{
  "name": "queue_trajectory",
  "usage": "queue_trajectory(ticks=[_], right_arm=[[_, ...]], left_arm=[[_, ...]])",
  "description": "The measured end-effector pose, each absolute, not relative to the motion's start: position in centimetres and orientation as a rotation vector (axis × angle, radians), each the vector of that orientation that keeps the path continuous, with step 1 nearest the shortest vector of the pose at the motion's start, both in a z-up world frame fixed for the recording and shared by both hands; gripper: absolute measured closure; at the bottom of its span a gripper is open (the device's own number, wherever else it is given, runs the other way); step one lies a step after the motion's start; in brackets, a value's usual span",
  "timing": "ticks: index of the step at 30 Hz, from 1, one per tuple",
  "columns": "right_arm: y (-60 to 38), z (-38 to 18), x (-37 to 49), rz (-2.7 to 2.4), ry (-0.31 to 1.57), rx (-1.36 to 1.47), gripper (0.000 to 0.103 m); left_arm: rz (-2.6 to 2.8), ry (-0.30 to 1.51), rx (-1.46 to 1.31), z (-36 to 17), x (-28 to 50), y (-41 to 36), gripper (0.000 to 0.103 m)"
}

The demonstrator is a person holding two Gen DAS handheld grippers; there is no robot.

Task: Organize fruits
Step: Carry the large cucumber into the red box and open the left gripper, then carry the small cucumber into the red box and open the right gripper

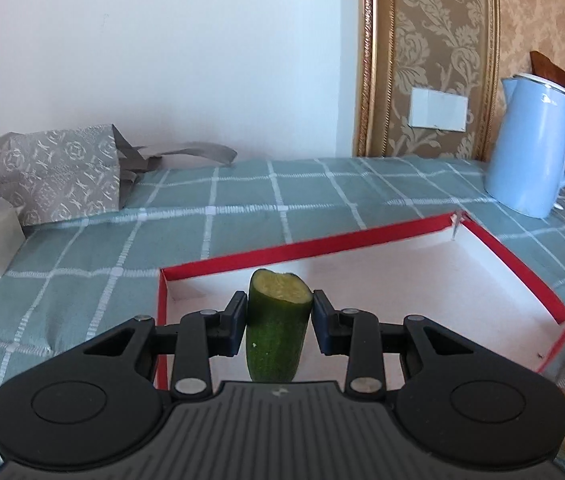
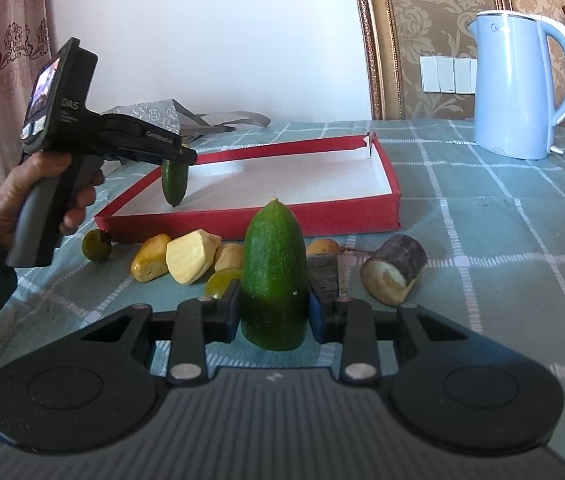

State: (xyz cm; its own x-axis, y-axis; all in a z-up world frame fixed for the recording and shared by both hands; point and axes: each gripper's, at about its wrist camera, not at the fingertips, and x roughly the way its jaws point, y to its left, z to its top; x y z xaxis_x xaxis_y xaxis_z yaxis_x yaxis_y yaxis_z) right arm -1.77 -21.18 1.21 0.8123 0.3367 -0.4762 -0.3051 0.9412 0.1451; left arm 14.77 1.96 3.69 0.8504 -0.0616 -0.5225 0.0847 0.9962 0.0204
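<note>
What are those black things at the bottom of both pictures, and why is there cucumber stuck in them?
Each is a hand-held gripper, a pincher that a person squeezes, with a camera on it. The left hand-held gripper pinches a cucumber piece over the red box. The right hand-held gripper pinches a bigger cucumber piece. Its picture also shows the person's hand holding the other tool. On the checked cloth lie yellow fruit pieces, a small green fruit and a blue kettle.

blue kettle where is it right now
The blue kettle stands at the far right of the checked tablecloth in both views, behind the red tray's right corner, near the patterned wall.
</note>
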Motion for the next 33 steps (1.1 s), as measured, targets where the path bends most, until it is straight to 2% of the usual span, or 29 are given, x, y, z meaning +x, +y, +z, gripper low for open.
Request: queue_trajectory(ticks=[2, 4, 6, 12, 17, 28, 31, 33], right_arm=[[-21.2, 1.2, -1.8, 0.344, 0.520, 0.064, 0.071], [-21.2, 1.2, -1.7, 0.346, 0.520, 0.065, 0.071], [-21.3, 1.2, -1.7, 0.348, 0.521, 0.068, 0.071], [-21.3, 1.1, -1.6, 0.351, 0.521, 0.074, 0.071], [-21.4, 1.1, -1.7, 0.352, 0.520, 0.080, 0.071], [-21.3, 1.1, -1.8, 0.341, 0.511, 0.068, 0.071], [-21.2, 1.1, -1.9, 0.321, 0.508, 0.055, 0.071], [-21.1, 1.2, -2.0, 0.319, 0.507, 0.052, 0.071]], left_arm=[[-0.062, 0.532, 0.054, 3.9, 14.8, 1.9, 0.068], [-0.052, 0.525, 0.060, 4.1, 14.7, 2.0, 0.062], [-0.028, 0.515, 0.059, 4.3, 14.4, 2.2, 0.050], [0.021, 0.470, 0.027, 4.9, 11.8, 3.0, 0.046], [0.023, 0.404, -0.022, 4.3, 7.2, 3.0, 0.031], [-0.046, 0.422, -0.079, 2.0, 1.1, 3.6, 0.029], [-0.060, 0.476, -0.058, 0.8, 0.7, 3.5, 0.027], [-0.072, 0.500, -0.044, 0.2, 0.5, 3.4, 0.021]])
